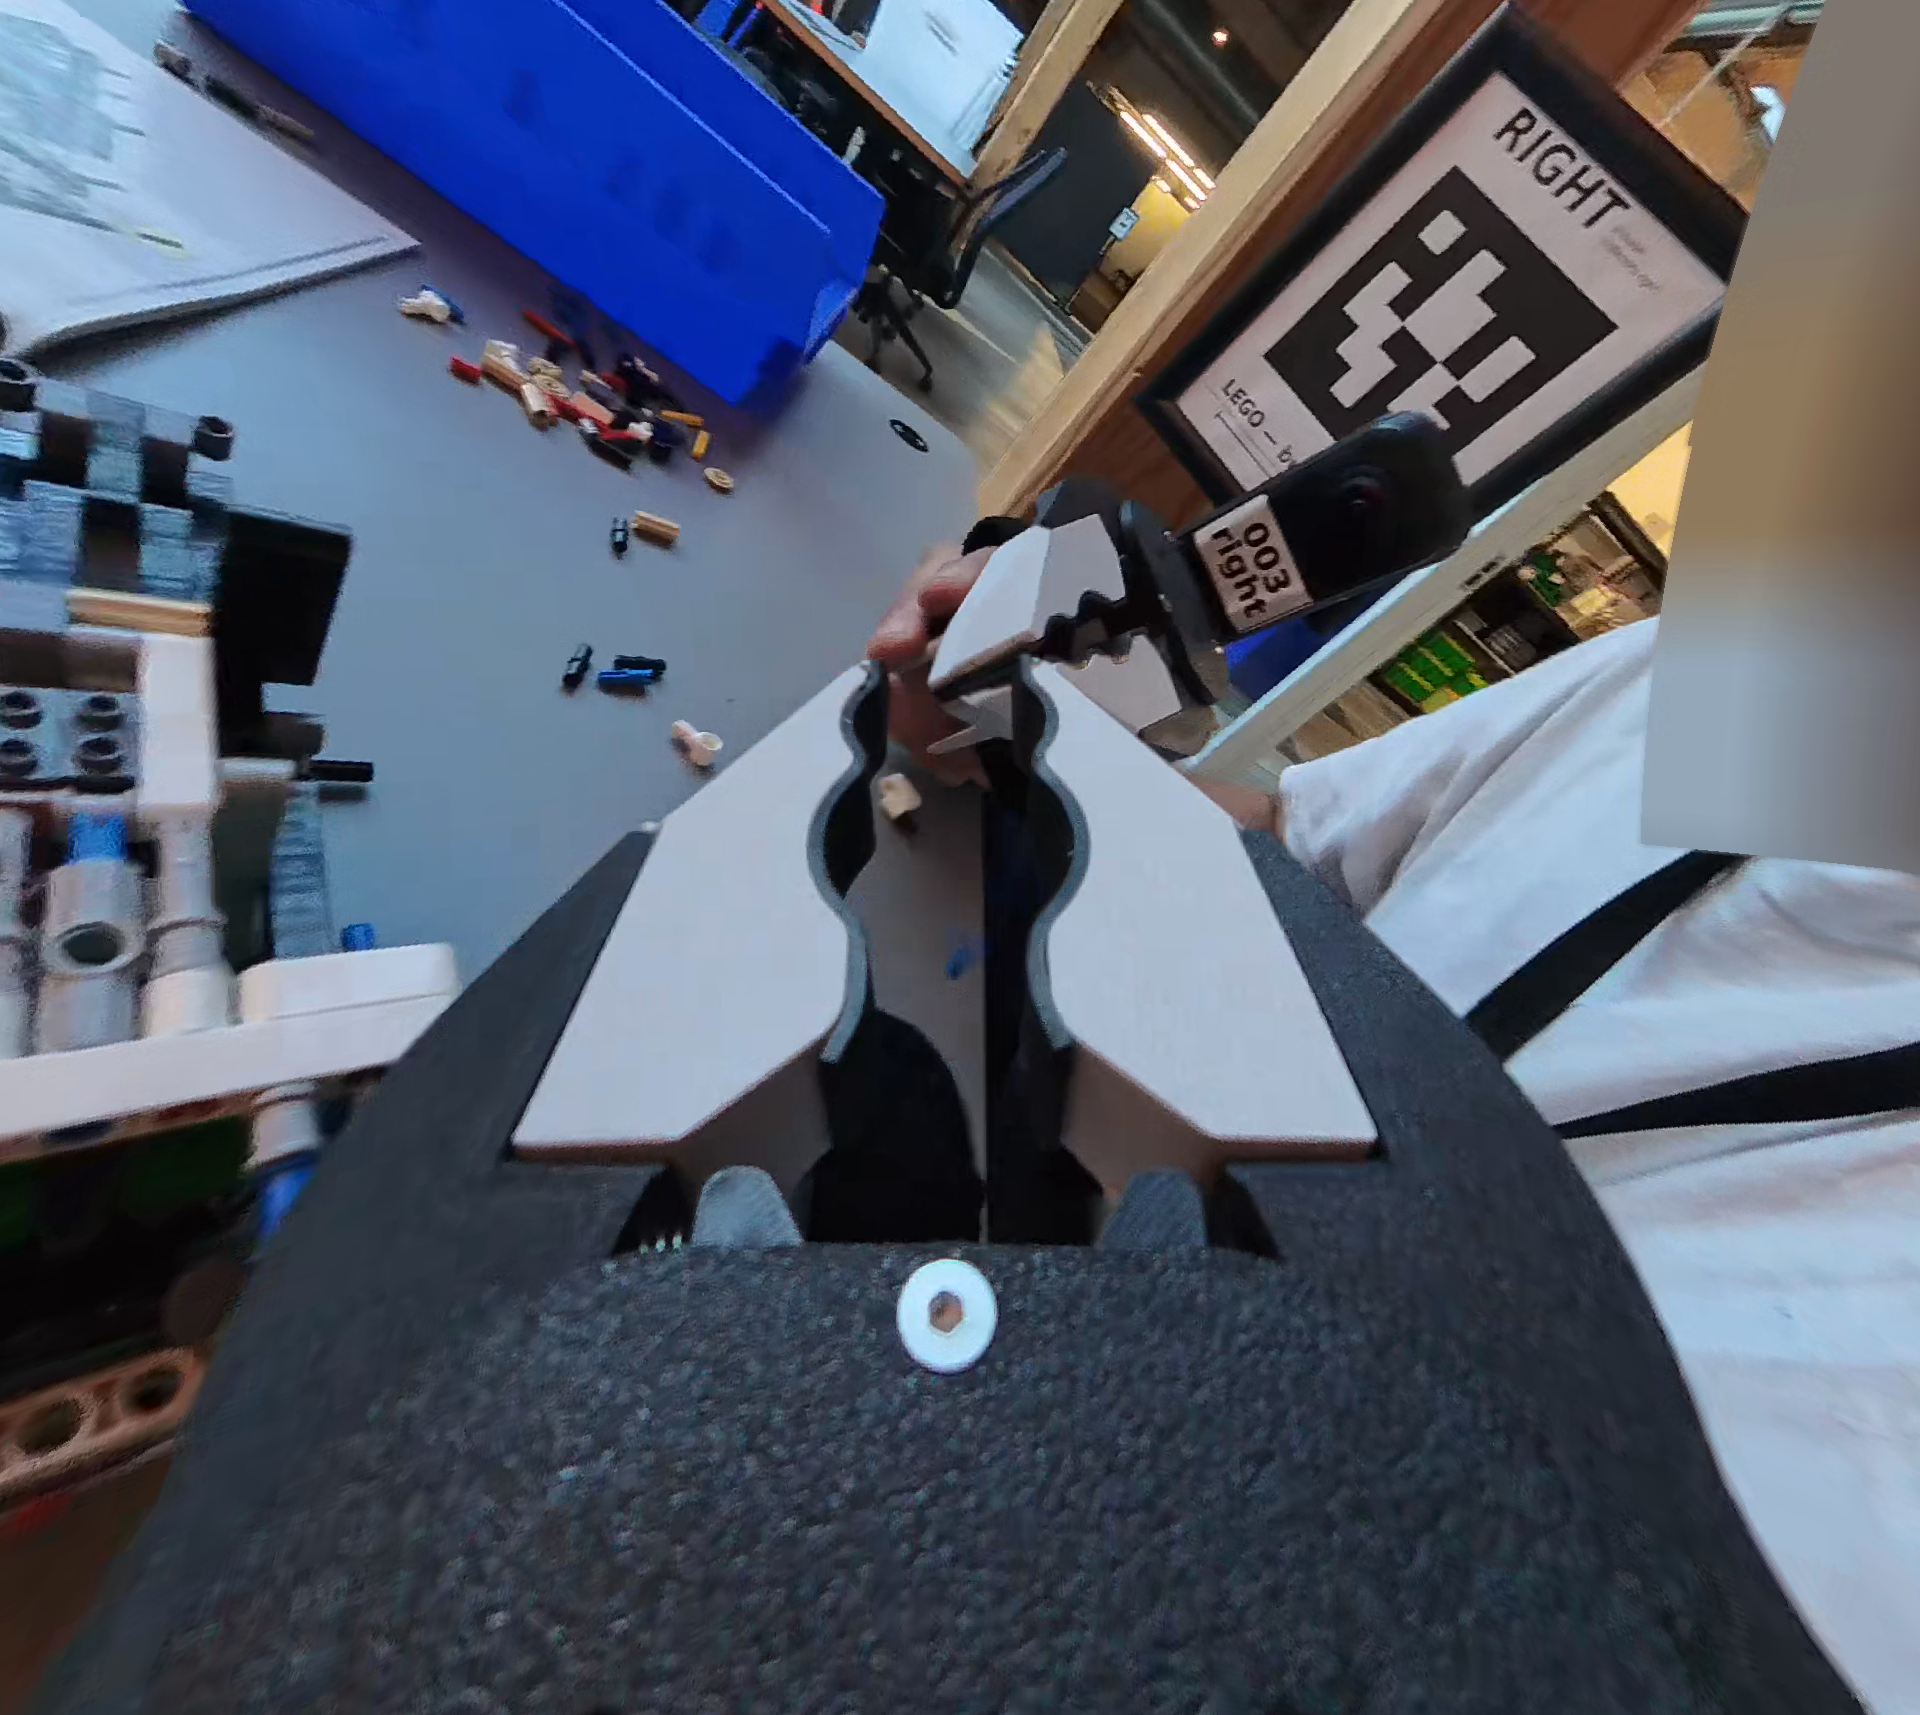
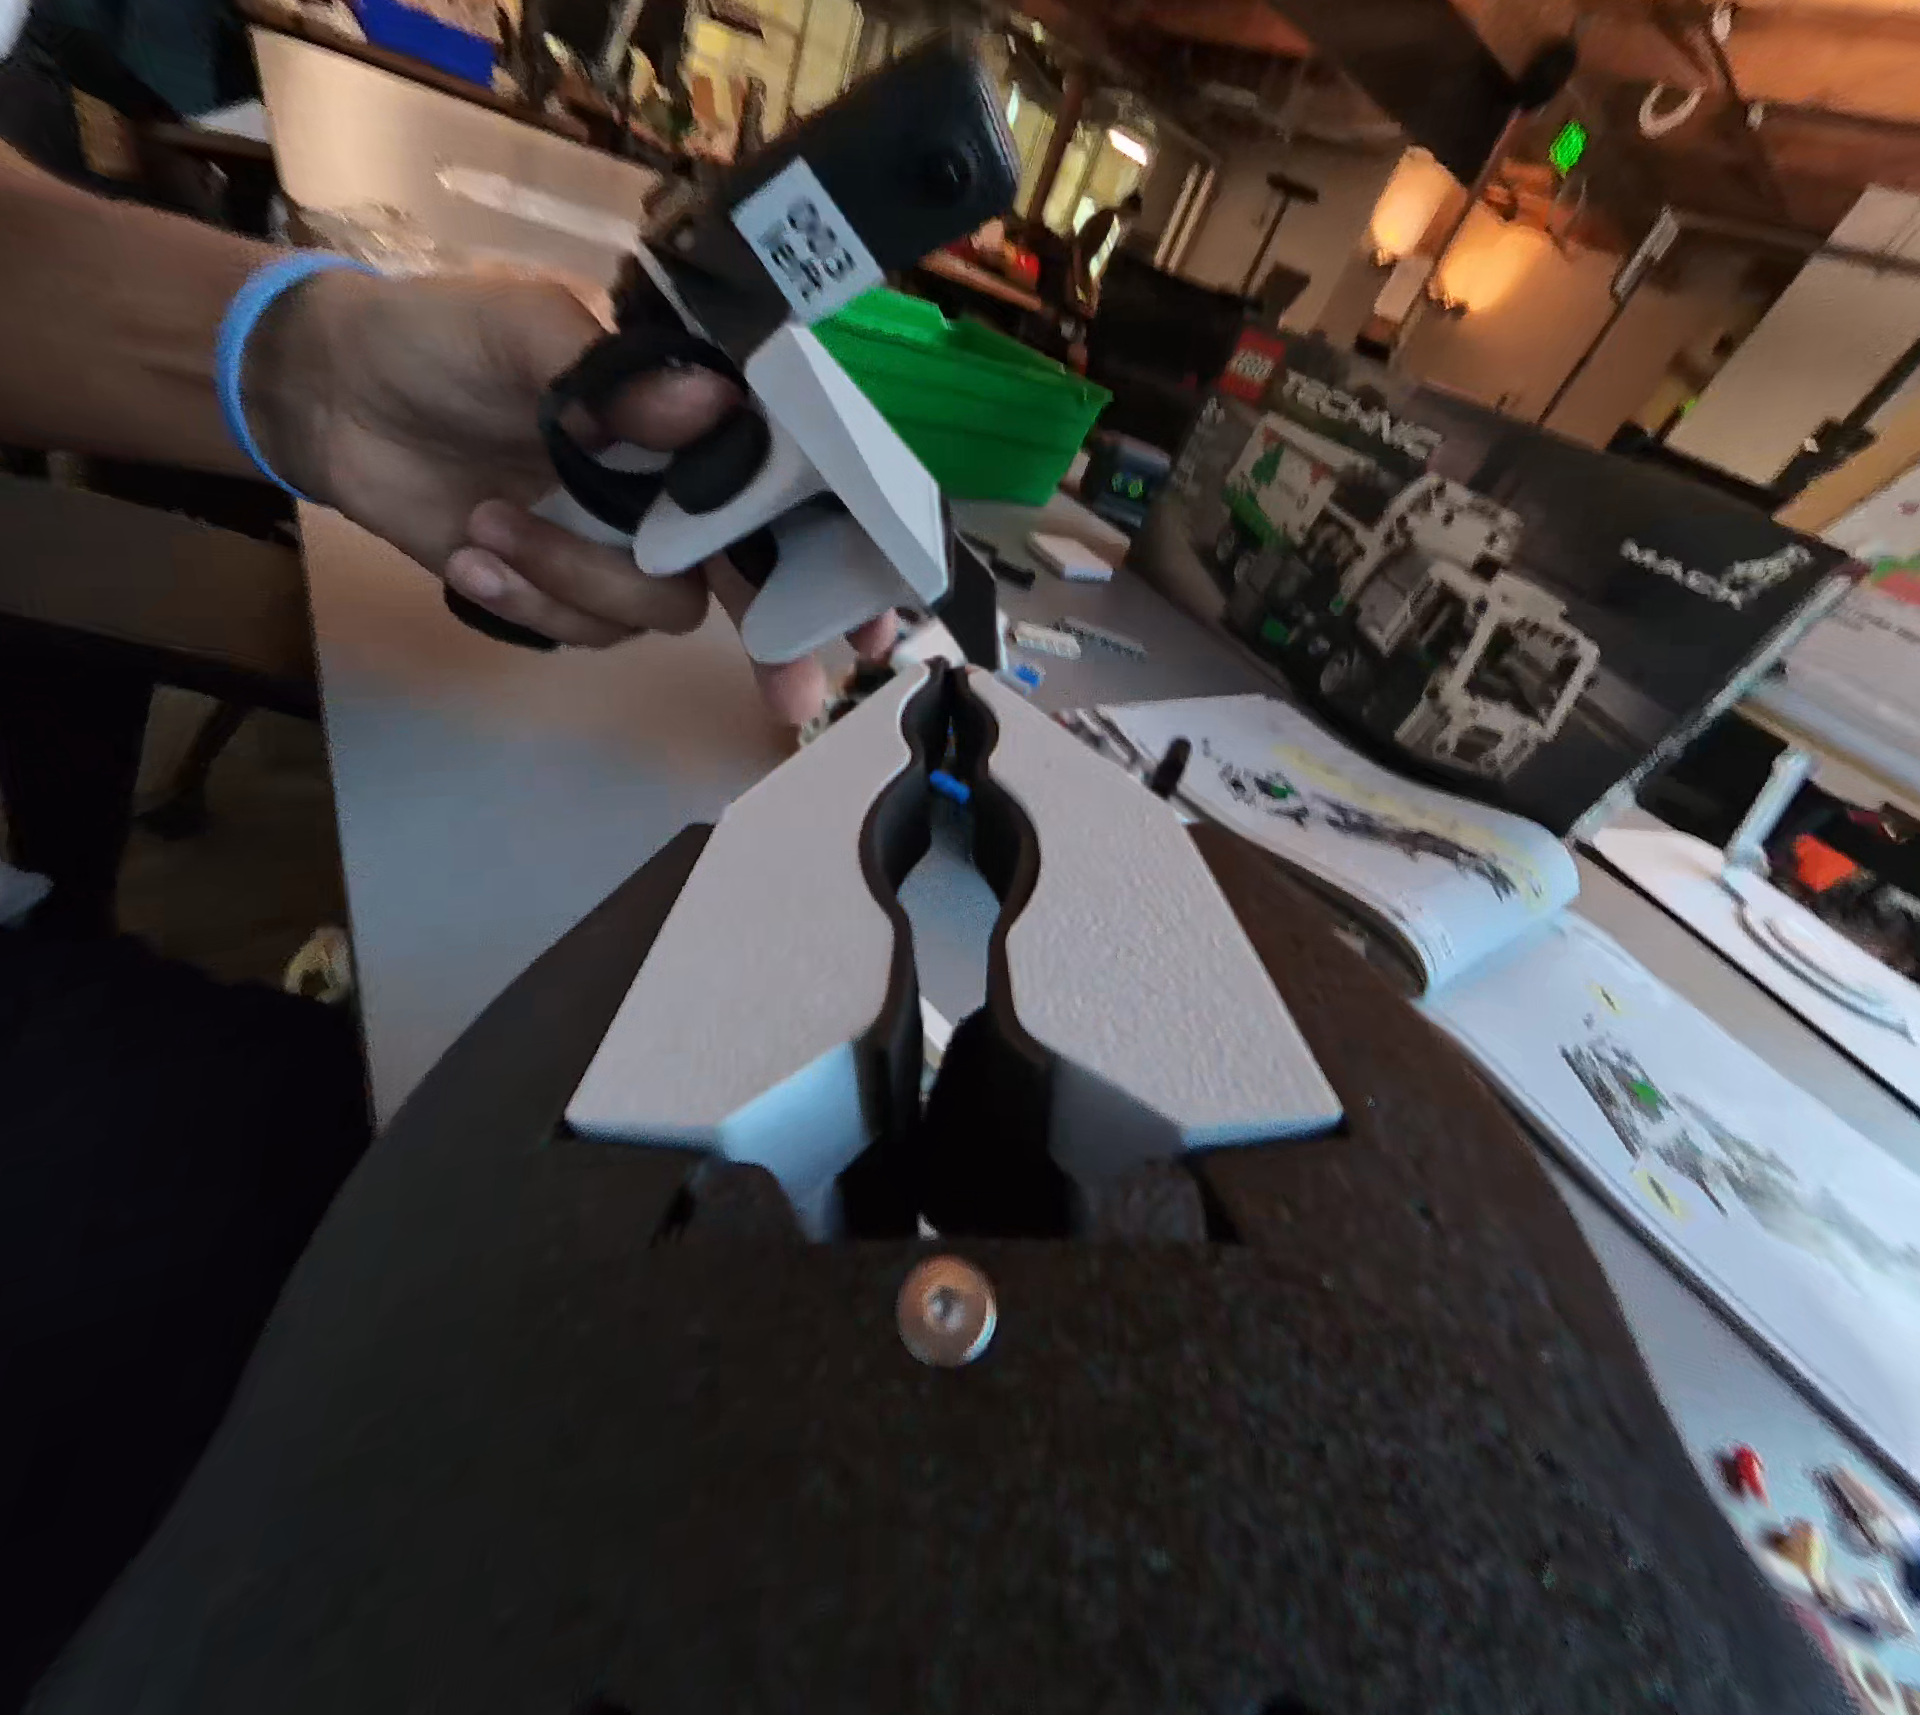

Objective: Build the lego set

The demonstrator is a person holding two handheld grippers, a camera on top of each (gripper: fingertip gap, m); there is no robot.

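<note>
Over the grey counter [image 1: 499, 543], both my grippers meet tip to tip.

My left gripper [image 1: 951, 699] is released and empty; my right gripper [image 2: 951, 678] looks clenched, on what I cannot tell. Half-built grey-and-white lego truck model [image 1: 125, 834] stands left; many loose small pins [image 1: 592, 398] remain, so much work is left.

Matt grey table [image 1: 499, 543], glossy blue plastic bin [image 1: 499, 76], rough wooden post [image 1: 1299, 138], paper booklet [image 2: 1382, 834] lay open.
</note>
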